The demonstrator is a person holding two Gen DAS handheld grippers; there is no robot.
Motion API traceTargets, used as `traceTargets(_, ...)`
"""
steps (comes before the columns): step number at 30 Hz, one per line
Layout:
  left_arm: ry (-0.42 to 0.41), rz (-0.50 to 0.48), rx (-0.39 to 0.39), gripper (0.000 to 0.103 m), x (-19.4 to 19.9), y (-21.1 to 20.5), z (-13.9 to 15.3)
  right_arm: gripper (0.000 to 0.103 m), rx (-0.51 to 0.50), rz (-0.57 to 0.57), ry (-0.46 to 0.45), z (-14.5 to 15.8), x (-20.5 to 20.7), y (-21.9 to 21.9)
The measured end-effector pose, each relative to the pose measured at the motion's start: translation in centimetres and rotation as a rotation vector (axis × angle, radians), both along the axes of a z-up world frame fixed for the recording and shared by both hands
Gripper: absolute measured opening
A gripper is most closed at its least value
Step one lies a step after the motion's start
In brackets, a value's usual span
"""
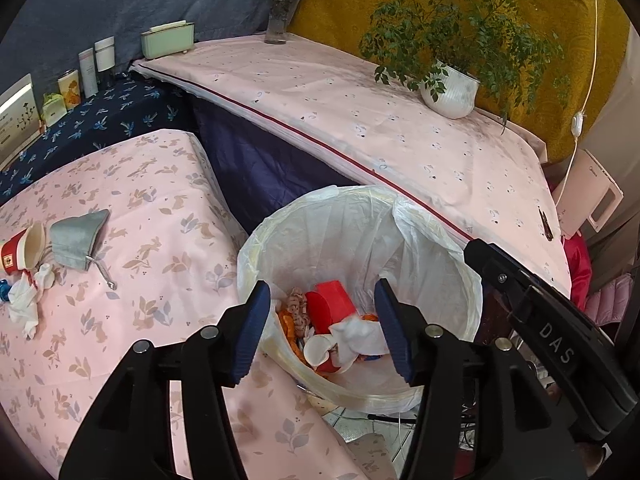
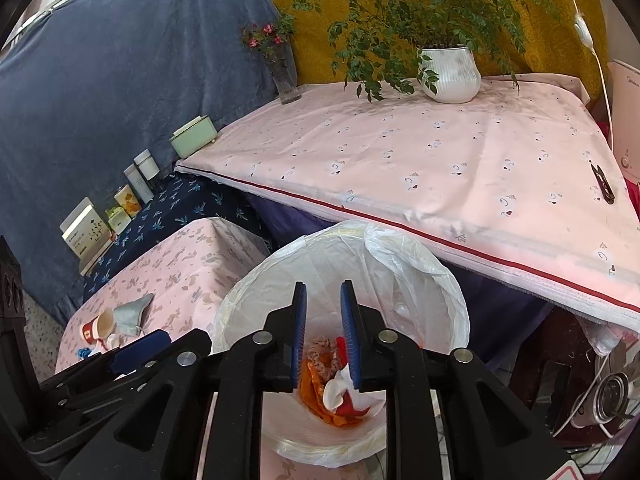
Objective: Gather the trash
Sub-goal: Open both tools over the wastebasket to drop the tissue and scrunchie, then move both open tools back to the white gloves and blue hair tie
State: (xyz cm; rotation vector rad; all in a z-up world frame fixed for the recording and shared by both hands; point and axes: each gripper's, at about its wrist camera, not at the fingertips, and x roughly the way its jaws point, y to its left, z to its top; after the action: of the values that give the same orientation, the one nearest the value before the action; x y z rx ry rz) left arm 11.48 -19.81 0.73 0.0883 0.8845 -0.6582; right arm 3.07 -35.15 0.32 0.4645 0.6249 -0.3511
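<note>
The trash bin (image 1: 256,240), lined with a white bag, stands between two cloth-covered tables. It holds a red cup (image 1: 332,304), white tissue (image 1: 356,336) and orange scraps. My left gripper (image 1: 320,292) hangs open over the bin with nothing between its fingers. My right gripper (image 2: 322,292) is also over the bin (image 2: 248,292), its jaws a narrow gap apart and holding nothing. On the low table at the left lie a red paper cup (image 1: 18,252), a grey pouch (image 1: 78,240) and crumpled white tissue (image 1: 28,300).
A higher table with a pink cloth (image 1: 360,120) runs behind the bin, carrying a potted plant (image 1: 450,92), a flower vase (image 1: 280,20) and a black clip (image 1: 546,224). A green box (image 1: 168,40) and bottles (image 1: 96,64) line the back left.
</note>
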Motion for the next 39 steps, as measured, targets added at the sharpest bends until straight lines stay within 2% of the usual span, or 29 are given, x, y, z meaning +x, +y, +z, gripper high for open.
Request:
traceTargets(2,-0.004,0.007,0.000,0.055,0.0,0.3,0.1,0.022,-0.002,0.001,-0.002,0.1,0.0,0.2)
traceTargets(4,-0.012,0.013,-0.002,0.056,0.0,0.6,0.2,0.030,-0.007,-0.001,-0.004,0.3,0.0,0.5)
traceTargets(11,-0.031,0.045,-0.003,0.060,0.1,2.0,0.5,0.033,-0.020,0.017,-0.003,0.6,0.3,1.8)
traceTargets(13,-0.039,0.059,0.000,0.060,0.2,2.5,0.6,0.037,-0.024,0.020,-0.003,0.7,0.3,2.2)
traceTargets(26,-0.066,0.153,-0.013,0.070,0.9,6.8,1.6,0.038,-0.054,0.084,-0.006,1.8,1.3,6.1)
traceTargets(39,-0.063,0.276,-0.021,0.070,2.8,13.3,1.6,0.039,-0.085,0.194,0.010,2.2,3.5,12.2)
